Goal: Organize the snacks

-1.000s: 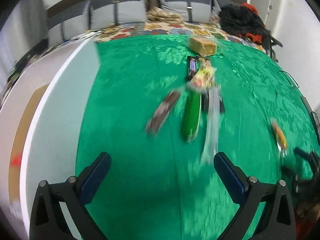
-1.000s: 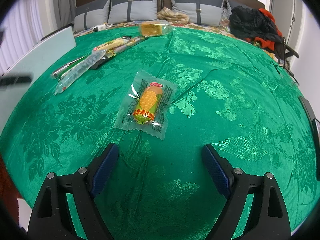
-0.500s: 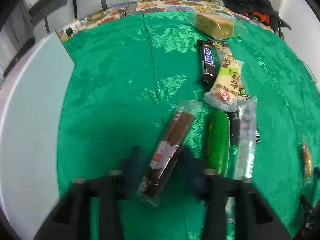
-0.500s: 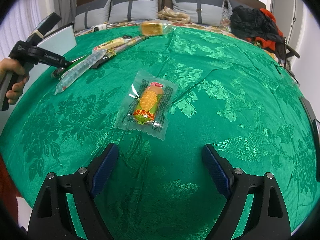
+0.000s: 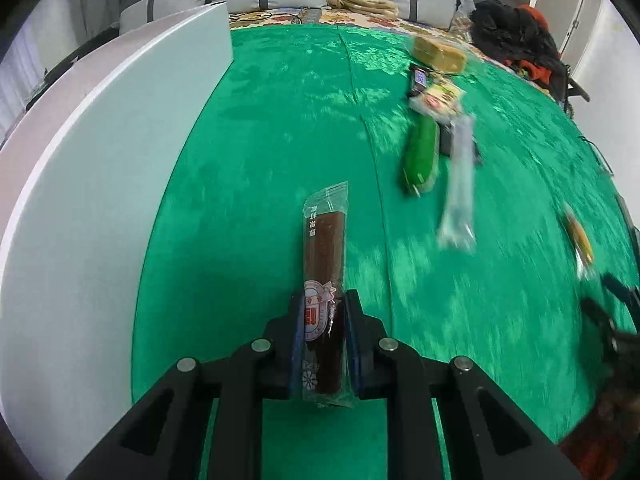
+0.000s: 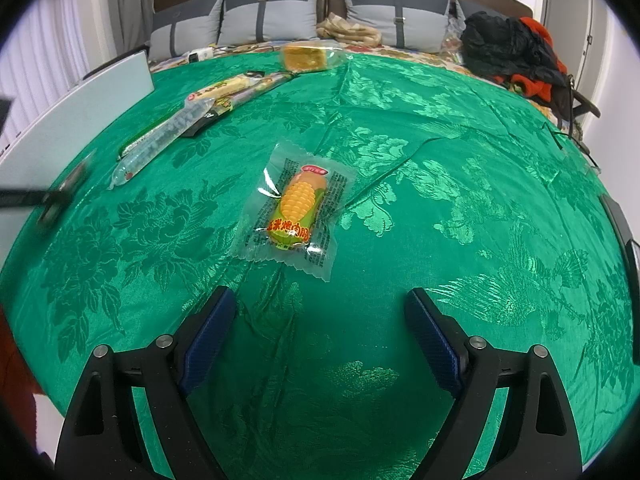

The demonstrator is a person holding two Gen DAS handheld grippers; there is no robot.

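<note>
Your left gripper [image 5: 323,312] is clamped on the brown bar [image 5: 324,264]: both blue pads press the wrapper's near end, and the bar sticks out ahead of the fingers toward frame centre, lifted off the green cloth [image 5: 260,160]. Only the left view shows that grip.

The left view also shows the white board [image 5: 100,160] filling the left side, and a blurred snack cluster upper right: green pack [image 5: 420,152], clear tube [image 5: 460,184], yellow-white pack [image 5: 438,98], a dark bar [image 5: 418,80] behind it, and the cake [image 5: 438,54] at the far end. A small orange item [image 5: 578,236] at right edge is too blurred to identify.

Your right gripper [image 6: 320,324] is apart, with nothing between the fingers, hovering over the cloth at lower centre. Just ahead of it, frame centre, lies the corn sausage [image 6: 296,204] in its clear wrapper, flat on the cloth and touched by neither finger. Only this view shows it sharply.

The right view gives the same cluster from the side, upper left: clear tube [image 6: 160,138], yellow-white pack [image 6: 218,90] and cake [image 6: 302,56] near the top centre. The board's corner [image 6: 116,84] is at the left edge.

The right view catches your left tool only as a dark smear at the left edge; you cannot read the grip from there.

Background in both: grey cushions [image 6: 264,16] along the top, black-and-red clothing [image 6: 512,52] upper right.
</note>
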